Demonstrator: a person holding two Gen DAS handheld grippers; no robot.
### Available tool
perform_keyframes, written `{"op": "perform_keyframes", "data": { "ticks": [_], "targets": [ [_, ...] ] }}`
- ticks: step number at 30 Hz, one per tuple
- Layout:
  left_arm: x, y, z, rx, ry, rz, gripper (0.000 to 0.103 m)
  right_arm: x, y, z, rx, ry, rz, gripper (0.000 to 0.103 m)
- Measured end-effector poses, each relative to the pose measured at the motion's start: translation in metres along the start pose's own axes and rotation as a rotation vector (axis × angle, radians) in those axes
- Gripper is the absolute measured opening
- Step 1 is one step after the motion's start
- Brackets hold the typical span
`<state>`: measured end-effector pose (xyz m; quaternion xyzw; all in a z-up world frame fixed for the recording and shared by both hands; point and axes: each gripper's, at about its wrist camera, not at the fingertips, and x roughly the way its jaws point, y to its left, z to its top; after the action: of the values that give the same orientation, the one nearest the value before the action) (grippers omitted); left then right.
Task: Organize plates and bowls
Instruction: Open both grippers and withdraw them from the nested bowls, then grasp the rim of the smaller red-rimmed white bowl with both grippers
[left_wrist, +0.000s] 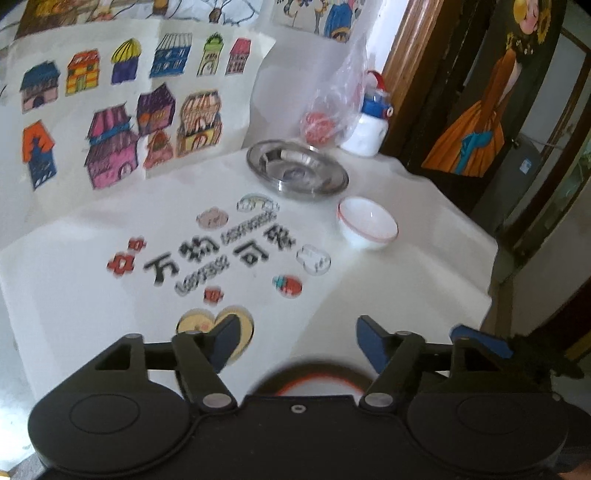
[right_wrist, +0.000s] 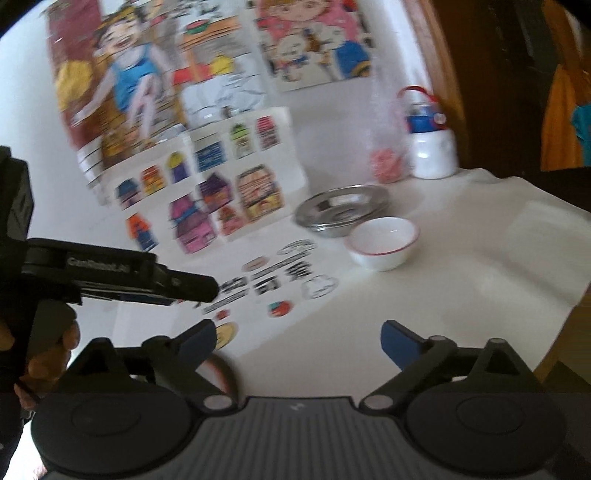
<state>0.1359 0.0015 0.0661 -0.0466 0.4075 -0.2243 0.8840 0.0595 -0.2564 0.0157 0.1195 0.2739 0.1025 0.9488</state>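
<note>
Item: white cloth-covered table (left_wrist: 388, 295) printed with black characters and small cartoon stickers, set against a wall hung with coloured drawings of houses (left_wrist: 122, 122).

Item: shallow round stainless-steel plate (left_wrist: 297, 170), at the far side of the table near the wall; judged to be the gathering spot for the dishes.

Item: small white bowl with a thin red rim (left_wrist: 367, 223), upright and empty, just beside the steel plate on its near right, apart from it in the left wrist view.

Item: a second red-rimmed white dish (left_wrist: 314, 378), blurred, partly hidden under the left gripper's body at the table's near edge; bowl or plate cannot be told.

Item: clear plastic bag holding something red (left_wrist: 325, 122) and white bottle with blue and red cap (left_wrist: 371, 118), at the back corner, beyond the plate.

Left gripper (left_wrist: 295, 343): blue-padded jaws spread fairly wide, nothing between the pads; tilted down at the table above the near dish. A hand (right_wrist: 55, 354) grips its handle in the right wrist view.

Right gripper (right_wrist: 299, 343): jaws fully wide, empty, angled gently down toward the bowl and plate, well short of both.
</note>
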Motion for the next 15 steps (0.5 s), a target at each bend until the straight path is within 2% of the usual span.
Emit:
{"op": "perform_keyframes", "data": {
  "ticks": [10, 15],
  "targets": [
    [0.055, -0.02, 0.044, 0.069, -0.005, 0.019, 0.1, 0.03, -0.061, 0.014, 0.085, -0.019, -0.127, 0.103],
    [0.089, -0.027, 0.066, 0.08, 0.008, 0.03, 0.102, 0.048, -0.084, 0.023, 0.127, -0.033, -0.171, 0.103]
  ]
}}
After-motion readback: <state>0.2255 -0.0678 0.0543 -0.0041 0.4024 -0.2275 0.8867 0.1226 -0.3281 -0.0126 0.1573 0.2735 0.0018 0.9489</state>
